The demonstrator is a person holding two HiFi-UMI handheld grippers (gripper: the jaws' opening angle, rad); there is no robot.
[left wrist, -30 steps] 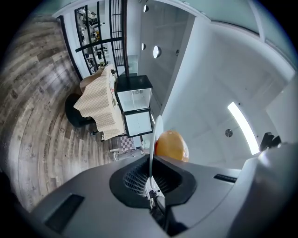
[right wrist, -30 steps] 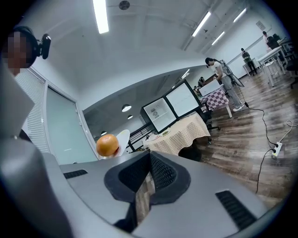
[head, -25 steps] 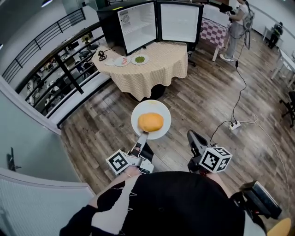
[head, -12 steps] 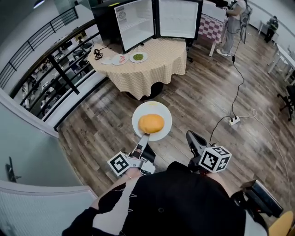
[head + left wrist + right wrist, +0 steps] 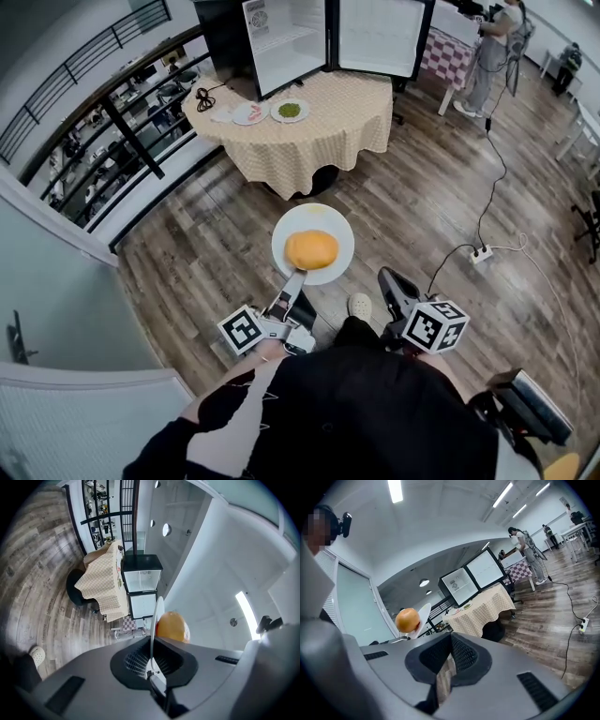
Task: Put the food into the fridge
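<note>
While the left gripper (image 5: 293,279) is clenched on the near rim of the white plate (image 5: 339,229), the round orange food (image 5: 312,249) sits loose on the plate's middle. It is out over the wooden floor (image 5: 206,253) and well apart from the fridge (image 5: 286,37). In the left gripper view the rim runs as a thin edge straight between the jaws, so the whole load hangs from one narrow pinch. That looks like the main risk: a tilt or jolt while walking could roll the food off, or let the plate twist in the grip. The right gripper (image 5: 392,281) hangs beside it, jaws together with nothing in them, and gives no support.

The fridge stands open at the far edge of a round table (image 5: 328,131) under a checked cloth. Near the table's left edge, before the open compartment, lie a plate of pale food (image 5: 249,113), a plate of green food (image 5: 289,110) and a coiled black cable (image 5: 204,97). Reaching in likely means passing over them. On the floor to the right, a power strip (image 5: 481,254) and its cord could catch a foot. Another person (image 5: 495,42) stands far off.
</note>
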